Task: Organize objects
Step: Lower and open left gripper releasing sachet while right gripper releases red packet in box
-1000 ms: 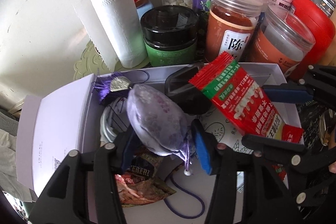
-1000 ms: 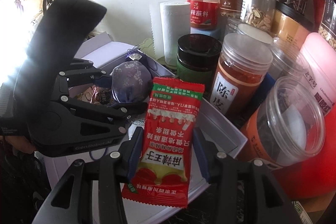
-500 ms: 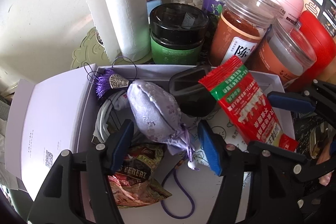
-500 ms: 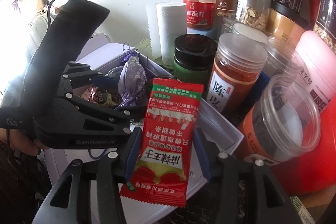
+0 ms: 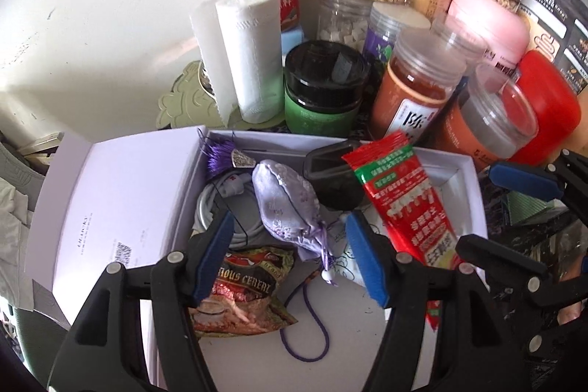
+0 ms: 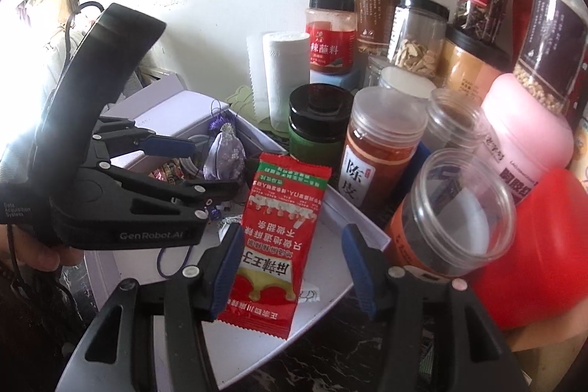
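Note:
An open white box (image 5: 474,193) holds a purple sachet (image 5: 283,204) with a tassel and cord, and a red snack packet (image 5: 400,204). My left gripper (image 5: 288,226) hovers above the sachet, open, its blue pads clear of the cloth on both sides. From the right wrist the sachet (image 6: 224,157) lies below the left gripper (image 6: 213,168). My right gripper (image 6: 292,234) is open around the red packet (image 6: 283,234). The packet's left edge is at one pad and the other pad stands apart from it. The packet's far end leans into the box.
A cereal packet (image 5: 242,292), a white cable (image 5: 209,208) and a black case (image 5: 330,179) also lie in the box, its lid (image 5: 121,201) folded left. Behind it stand a paper roll (image 5: 250,54), a green jar (image 5: 323,90), several spice jars (image 5: 415,98) and a red tub (image 5: 547,109).
Both grippers rose and drew back. The left jaws widened off the purple sachet, which settled into the box. The right jaws widened, so one pad now stands clear of the red packet.

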The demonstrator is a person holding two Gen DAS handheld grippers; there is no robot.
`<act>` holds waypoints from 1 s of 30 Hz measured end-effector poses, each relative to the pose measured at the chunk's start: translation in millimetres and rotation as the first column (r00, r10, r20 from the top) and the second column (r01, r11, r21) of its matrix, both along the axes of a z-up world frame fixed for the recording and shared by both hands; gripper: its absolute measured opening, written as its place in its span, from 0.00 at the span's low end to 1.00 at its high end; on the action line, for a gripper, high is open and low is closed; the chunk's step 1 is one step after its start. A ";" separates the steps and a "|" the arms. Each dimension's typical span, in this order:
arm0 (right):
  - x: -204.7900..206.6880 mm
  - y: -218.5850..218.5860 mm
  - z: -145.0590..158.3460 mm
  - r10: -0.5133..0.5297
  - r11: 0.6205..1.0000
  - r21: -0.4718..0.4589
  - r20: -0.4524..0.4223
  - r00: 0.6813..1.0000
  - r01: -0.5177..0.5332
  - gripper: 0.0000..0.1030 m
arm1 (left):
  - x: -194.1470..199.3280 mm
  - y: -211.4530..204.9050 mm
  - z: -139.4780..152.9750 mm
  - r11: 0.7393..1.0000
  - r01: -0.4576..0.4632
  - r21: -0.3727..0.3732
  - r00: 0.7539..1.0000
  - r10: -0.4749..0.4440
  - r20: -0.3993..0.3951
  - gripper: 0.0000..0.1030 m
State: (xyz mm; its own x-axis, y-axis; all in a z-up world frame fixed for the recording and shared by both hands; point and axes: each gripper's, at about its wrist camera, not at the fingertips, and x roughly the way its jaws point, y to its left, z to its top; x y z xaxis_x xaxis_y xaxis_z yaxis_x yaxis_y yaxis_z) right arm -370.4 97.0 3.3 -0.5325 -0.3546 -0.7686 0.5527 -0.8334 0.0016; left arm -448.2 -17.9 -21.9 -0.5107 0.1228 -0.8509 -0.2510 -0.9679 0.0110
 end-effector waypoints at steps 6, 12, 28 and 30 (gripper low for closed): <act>8.6 6.8 22.5 -0.010 1.000 -0.015 -0.038 0.999 0.010 0.54 | 14.0 2.6 32.6 1.000 -0.008 0.005 0.999 0.008 -0.051 0.60; 25.2 12.7 51.4 -0.008 1.000 -0.021 -0.094 0.996 0.006 0.54 | 29.0 4.4 61.9 1.000 -0.011 0.021 0.995 0.013 -0.102 0.60; 89.2 26.8 121.0 -0.002 0.999 -0.036 -0.219 0.976 -0.006 0.54 | 112.3 1.8 143.1 0.999 -0.037 0.006 0.975 0.037 -0.217 0.61; 95.9 29.1 126.4 -0.003 0.999 -0.038 -0.229 0.974 -0.005 0.54 | 121.5 3.4 149.3 0.999 -0.034 0.001 0.973 0.034 -0.229 0.60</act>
State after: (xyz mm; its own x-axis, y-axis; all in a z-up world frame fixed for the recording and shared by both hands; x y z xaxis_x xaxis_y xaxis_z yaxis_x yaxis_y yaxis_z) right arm -274.5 126.2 129.7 -0.6921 -0.3820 -0.6124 0.5430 -0.8346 -0.0930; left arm -326.7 -14.5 127.4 -0.6960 0.0994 -0.7111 -0.2084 -0.9757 0.0677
